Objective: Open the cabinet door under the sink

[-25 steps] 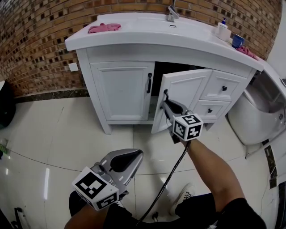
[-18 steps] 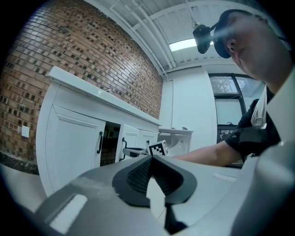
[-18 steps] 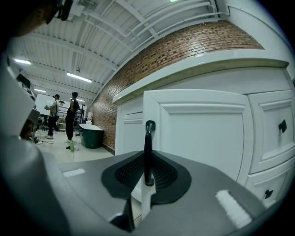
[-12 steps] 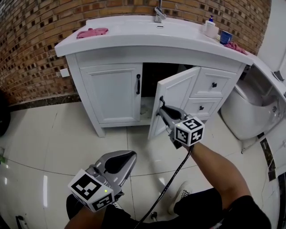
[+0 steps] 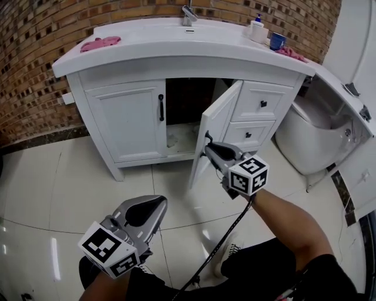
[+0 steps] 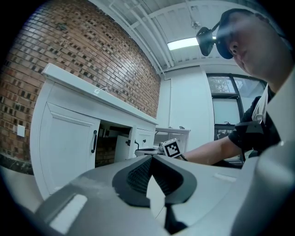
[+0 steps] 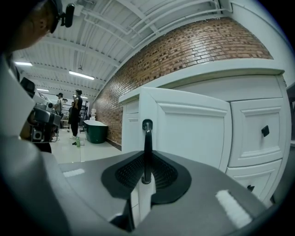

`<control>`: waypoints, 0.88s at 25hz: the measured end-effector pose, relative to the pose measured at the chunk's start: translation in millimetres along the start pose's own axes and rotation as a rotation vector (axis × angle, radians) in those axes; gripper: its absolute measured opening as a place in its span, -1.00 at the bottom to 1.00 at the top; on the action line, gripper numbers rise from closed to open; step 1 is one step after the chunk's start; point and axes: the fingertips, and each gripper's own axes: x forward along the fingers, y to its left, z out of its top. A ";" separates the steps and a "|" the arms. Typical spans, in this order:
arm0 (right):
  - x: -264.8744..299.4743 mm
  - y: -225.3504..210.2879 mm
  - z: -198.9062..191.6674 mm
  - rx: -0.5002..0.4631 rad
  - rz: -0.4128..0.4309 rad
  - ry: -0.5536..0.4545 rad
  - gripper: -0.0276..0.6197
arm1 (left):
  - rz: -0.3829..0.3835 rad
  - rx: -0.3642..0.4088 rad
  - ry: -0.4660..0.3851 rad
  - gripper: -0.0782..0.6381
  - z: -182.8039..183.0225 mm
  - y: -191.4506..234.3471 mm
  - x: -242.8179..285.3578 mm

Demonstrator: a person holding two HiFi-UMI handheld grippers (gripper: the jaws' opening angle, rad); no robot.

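The white vanity cabinet stands under the sink top. Its left door is closed, with a black handle. The right door stands swung well out, and the dark inside shows behind it. My right gripper is shut on that door's black handle, which runs upright between the pads. My left gripper hangs low over the floor tiles, well short of the cabinet. Its jaws are shut and hold nothing.
Two drawers sit to the right of the open door. A white toilet stands further right. On the sink top lie a pink cloth, a faucet, a soap bottle and a blue cup. A brick wall runs behind.
My right gripper has drawn back with the handle, and the right door has swung further open. The left gripper has barely moved.
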 end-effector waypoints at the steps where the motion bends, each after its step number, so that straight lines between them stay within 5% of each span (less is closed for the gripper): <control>1: -4.4 -1.1 -0.8 -0.002 -0.001 0.004 -0.77 | -0.003 0.002 -0.001 -0.76 0.2 -1.5 1.1; 13: -65.3 -25.7 -11.1 -0.020 -0.083 0.077 -0.77 | -0.038 0.015 0.006 -0.76 -0.1 -14.9 17.7; 22: -121.4 -71.0 -19.8 -0.002 -0.272 0.102 -0.80 | -0.074 0.027 0.018 -0.76 -2.5 -26.3 33.3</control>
